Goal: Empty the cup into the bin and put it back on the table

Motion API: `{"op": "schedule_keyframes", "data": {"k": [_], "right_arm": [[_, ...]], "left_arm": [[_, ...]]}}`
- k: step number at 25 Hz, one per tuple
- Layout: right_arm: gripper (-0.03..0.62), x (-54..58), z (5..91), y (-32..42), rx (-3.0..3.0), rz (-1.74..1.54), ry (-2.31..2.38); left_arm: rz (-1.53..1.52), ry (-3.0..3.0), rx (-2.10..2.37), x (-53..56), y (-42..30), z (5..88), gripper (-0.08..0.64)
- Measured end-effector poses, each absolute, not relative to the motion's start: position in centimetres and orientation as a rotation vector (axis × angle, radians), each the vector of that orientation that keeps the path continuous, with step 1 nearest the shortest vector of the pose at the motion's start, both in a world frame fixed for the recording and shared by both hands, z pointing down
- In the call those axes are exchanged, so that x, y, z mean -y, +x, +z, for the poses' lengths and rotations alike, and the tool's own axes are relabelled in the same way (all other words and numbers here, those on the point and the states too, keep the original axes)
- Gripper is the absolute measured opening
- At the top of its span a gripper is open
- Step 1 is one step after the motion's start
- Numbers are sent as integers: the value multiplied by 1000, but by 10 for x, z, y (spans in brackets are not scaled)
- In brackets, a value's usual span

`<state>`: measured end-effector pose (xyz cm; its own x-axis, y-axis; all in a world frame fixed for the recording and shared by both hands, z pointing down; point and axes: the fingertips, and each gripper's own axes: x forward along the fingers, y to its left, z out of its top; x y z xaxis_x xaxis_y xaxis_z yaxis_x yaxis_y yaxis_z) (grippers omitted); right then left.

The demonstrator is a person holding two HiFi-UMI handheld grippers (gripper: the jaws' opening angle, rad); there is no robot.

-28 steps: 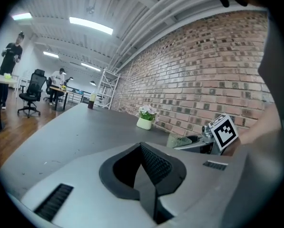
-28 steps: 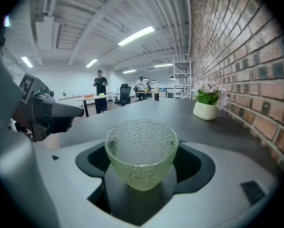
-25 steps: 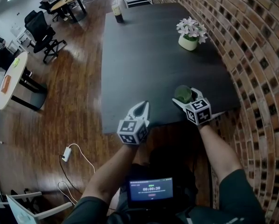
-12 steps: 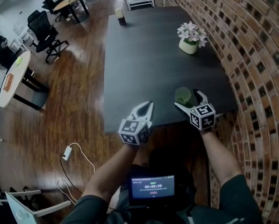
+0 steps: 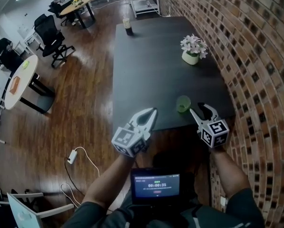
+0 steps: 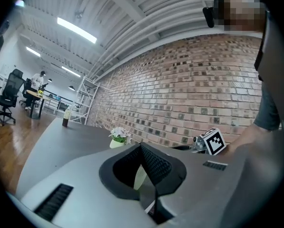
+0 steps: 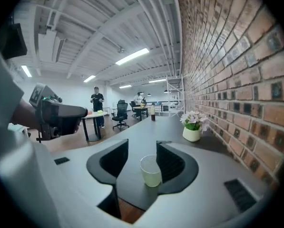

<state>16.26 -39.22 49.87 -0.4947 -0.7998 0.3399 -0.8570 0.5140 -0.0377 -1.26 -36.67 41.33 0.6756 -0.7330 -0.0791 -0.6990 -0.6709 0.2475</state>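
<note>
Green and see-through, the cup (image 5: 183, 103) stands upright on the dark table (image 5: 151, 75), close to the near edge and towards the brick wall (image 5: 256, 56). The right claw (image 5: 200, 110) is released. It hangs just beside the cup on the wall side, off the table edge and clear of the cup. Its jaws have just been closing but remain apart with nothing gripped. In the right gripper view the cup shows through the gap, out past the tips and touching neither pad. The left claw (image 5: 152, 112) is clenched, its tips meeting on nothing, and it is held over the near edge of the table, well apart from the cup. Farther along the table, near the wall, sits a pot of pale flowers (image 5: 192, 49). A small lit screen (image 5: 156, 185) hangs at the person's chest, above the wooden floor (image 5: 75, 108).
</note>
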Motion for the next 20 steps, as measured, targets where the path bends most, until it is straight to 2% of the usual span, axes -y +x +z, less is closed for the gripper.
{"op": "schedule_keyframes", "data": {"k": [4,6,8,10,20], "right_arm": [[182,363,457,144,2601,318,1332],[116,351,439,140,2657,323,1324],[88,337,426,137,2698,323,1306],[28,323,416,135,2731,323,1281],[0,261,390,128,2800,338,1145]], "left_arm": [[-246,2725,1146,346,-19,393,-6],[-247,2752,1129,337,-22,383,-6],[-255,2769,1091,325,-21,374,-6],[-265,2793,1065,311,-18,362,-6],[-322,2798,1012,260,-13,324,-6]]}}
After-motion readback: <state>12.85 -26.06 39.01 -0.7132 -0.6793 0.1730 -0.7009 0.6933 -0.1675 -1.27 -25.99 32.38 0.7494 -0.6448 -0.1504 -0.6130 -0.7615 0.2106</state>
